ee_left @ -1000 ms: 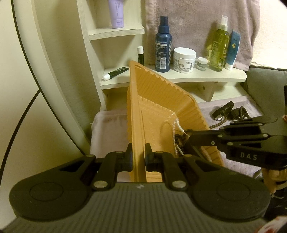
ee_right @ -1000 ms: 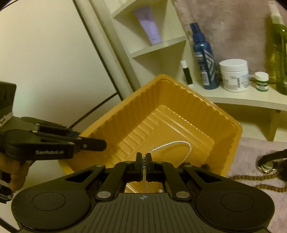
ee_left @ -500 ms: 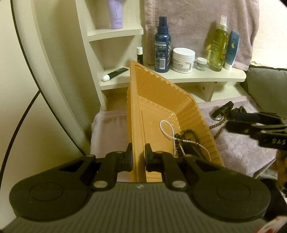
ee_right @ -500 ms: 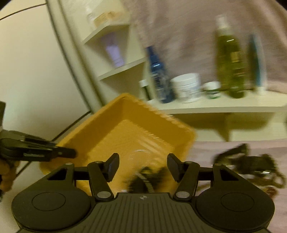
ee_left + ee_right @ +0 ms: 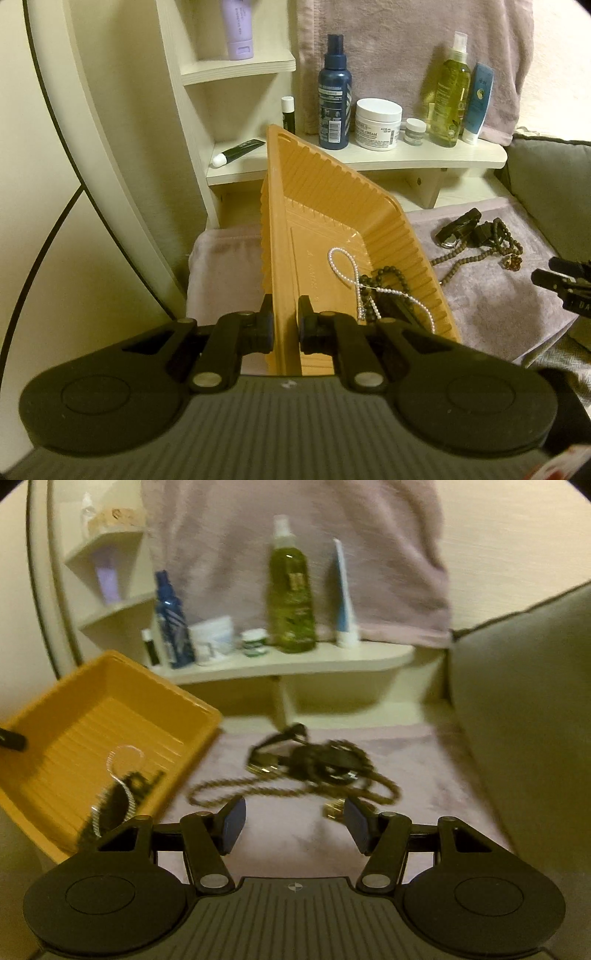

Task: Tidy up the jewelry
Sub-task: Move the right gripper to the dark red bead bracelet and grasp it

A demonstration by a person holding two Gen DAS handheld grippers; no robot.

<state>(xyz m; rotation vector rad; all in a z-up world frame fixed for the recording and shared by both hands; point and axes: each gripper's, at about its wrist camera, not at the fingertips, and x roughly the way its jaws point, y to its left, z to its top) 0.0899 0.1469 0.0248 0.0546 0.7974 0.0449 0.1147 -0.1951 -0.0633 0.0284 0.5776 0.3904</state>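
My left gripper (image 5: 285,325) is shut on the near rim of an orange ribbed tray (image 5: 332,206) and holds it tilted. In the tray lie a white pearl strand (image 5: 351,273) and a dark bead bracelet (image 5: 384,280). The tray (image 5: 88,686) and the pearl strand (image 5: 118,771) also show in the blurred right wrist view. My right gripper (image 5: 293,823) is open and empty above the mauve towel (image 5: 295,834), just short of a brown bead necklace (image 5: 266,790) and a dark tangle of jewelry (image 5: 325,760). That pile (image 5: 480,240) lies right of the tray.
A cream shelf (image 5: 369,158) behind carries a blue bottle (image 5: 334,96), a white cream jar (image 5: 376,122), a green spray bottle (image 5: 450,92) and tubes. A grey cushion (image 5: 524,701) borders the towel on the right. A round mirror edge (image 5: 74,147) stands left.
My right gripper has let go of the pearl strand in the tray, opened, and swung right over the towel toward the jewelry pile. My left gripper has kept hold of the tray.
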